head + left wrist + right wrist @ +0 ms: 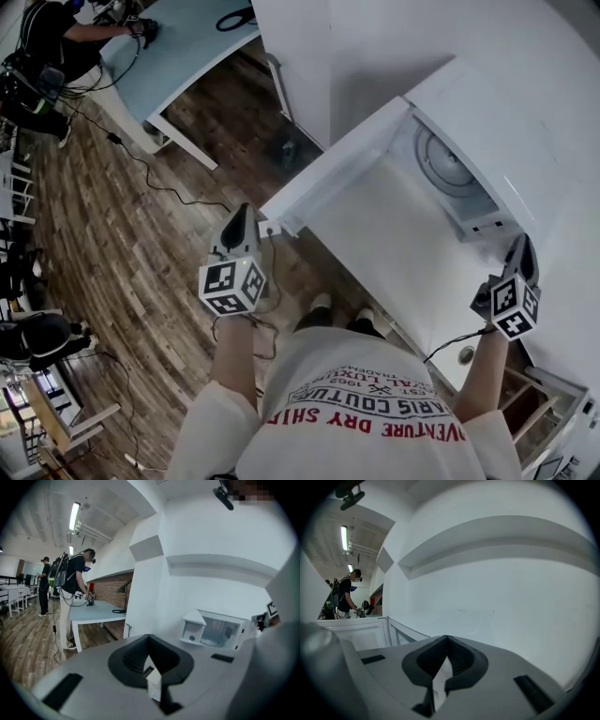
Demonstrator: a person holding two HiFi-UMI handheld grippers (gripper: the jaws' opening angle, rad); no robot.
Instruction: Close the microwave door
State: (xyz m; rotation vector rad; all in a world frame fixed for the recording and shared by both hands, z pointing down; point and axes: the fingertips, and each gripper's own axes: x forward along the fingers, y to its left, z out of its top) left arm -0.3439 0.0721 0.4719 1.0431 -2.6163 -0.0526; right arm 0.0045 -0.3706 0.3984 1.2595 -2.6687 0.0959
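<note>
microwave: white microwave on a white counter, right of a white pillar. Cavity open, turntable visible.
door: microwave door wide open, hinged on the cavity's left, roughly square to the front. It reaches out over the counter, free end near the counter corner.
left gripper: left gripper held in the air on the door's outer side, near the free end, not touching. Jaws together, clamping nothing; only a pale sliver shows through the slit.
right gripper: right gripper above the counter, just right of the cavity front, on the door's inner side, apart from it. Jaws together, nothing between them.
by the door: small white block with a cable at the counter corner, close to the door's free end.
on counter: round fitting near the right forearm.
background: pale blue table carrying a black cable loop; a person working at it; cables trail over the wood floor.
left gripper view: door seen nearly end-on, small; its outer face is hard to read.
right gripper view: only part of the door's inner panel shows at left, cut off by the gripper body; the rest is white wall under a ledge.
can't tell: handle, latch and control panel.
</note>
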